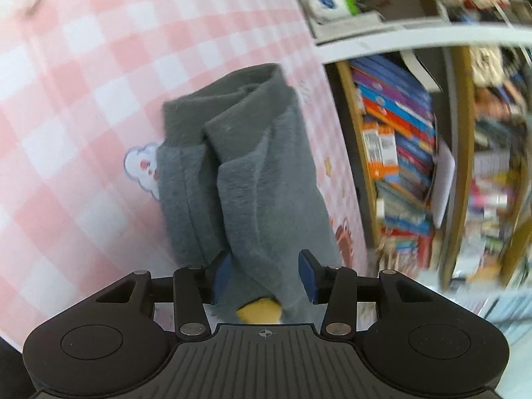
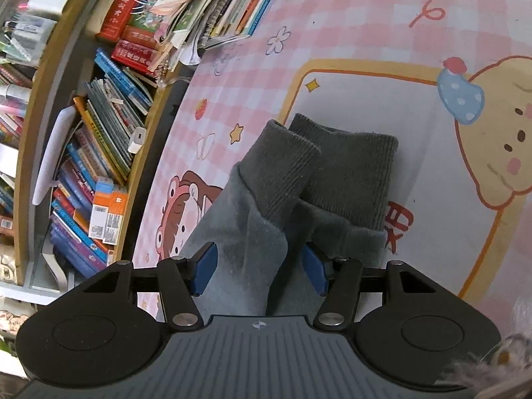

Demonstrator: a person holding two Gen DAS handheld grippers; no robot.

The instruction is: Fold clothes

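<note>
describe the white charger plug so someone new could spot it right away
Start at the wooden bookshelf beside the pink checked table mat. On the shelf crammed with leaning books, the small white charger plug sits against their spines, near the upright. It is the only plain white block among coloured covers.

Red book covers [image 2: 133, 16] – Chinese print, too blurred to read

We see a table covered by a pink-and-white checked cloth [image 1: 99, 66] printed with cartoon figures, stars and flowers. Just beside its edge stands a wooden bookshelf [image 2: 139, 179], its compartments crammed with colourful books [image 2: 109, 123] (some upright, some leaning). A loose stack of booklets [image 2: 226, 3] lies on the table's far edge.
</note>
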